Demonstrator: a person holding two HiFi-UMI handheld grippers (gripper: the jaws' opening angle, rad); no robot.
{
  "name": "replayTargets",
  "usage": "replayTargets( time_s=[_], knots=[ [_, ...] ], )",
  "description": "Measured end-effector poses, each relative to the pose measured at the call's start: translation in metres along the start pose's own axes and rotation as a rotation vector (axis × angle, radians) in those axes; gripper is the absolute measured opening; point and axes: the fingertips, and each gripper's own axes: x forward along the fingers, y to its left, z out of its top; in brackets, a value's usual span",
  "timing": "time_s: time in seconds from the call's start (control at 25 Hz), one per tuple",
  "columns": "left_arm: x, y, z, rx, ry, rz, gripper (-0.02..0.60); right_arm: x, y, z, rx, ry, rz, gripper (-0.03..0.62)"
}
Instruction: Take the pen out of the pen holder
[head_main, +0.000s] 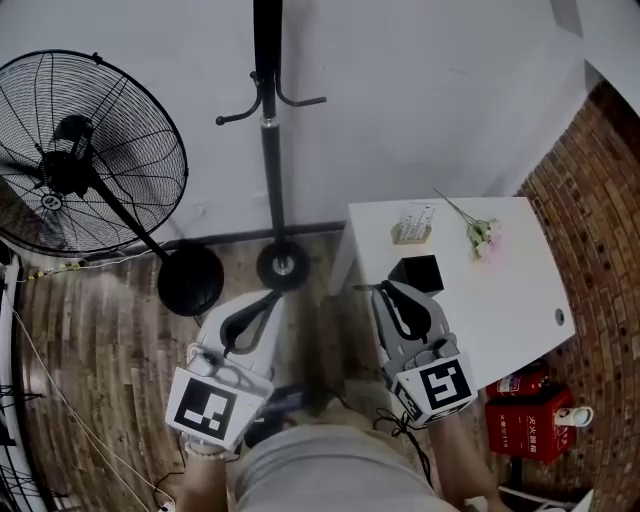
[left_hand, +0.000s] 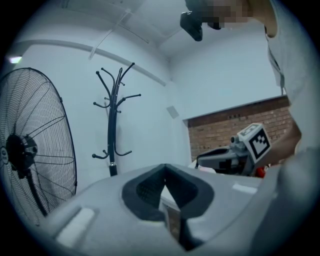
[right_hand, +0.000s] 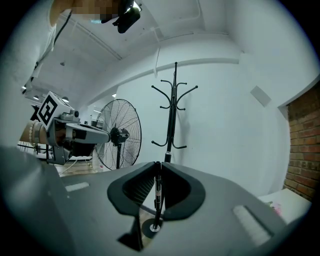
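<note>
- The right gripper (right_hand: 158, 165) is clamping its jaws on the pen (right_hand: 157, 196), a thin black stick standing upright between the pads, with its lower end sitting down by the jaw roots.
- The pen is looking clear of the pen holder (head_main: 418, 272), which is sitting just ahead of the jaw tips on the white table (head_main: 500, 300). From the head view I honestly can't make out the pen itself, so I'm only guessing at how far it is from the cup.
- The left gripper (left_hand: 165, 168) is doing nothing: jaws tips-together, nothing in them, hanging out over the wood floor (head_main: 110, 340) well away from the table.
- Handling-wise, I'm betting the pen is light and stiff, with a smooth, slippery barrel. The jaws are gripping it toward the upper half of what's showing, so it's probably wanting to swing or slide if the squeeze loosens.
- If I were regrabbing it, I'd be going for mid-barrel, squarely across the pads.
</note>
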Motion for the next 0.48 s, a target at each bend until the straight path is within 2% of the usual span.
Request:
replayTargets(
  time_s=[0.48],
  knots=[
    [0.0102,0.0009,-0.0013,-0.002,-0.002,-0.007,-0.011,0.0019,-0.0066,-0.0015,-0.004,-0.002,-0.012,0.040]
  ],
)
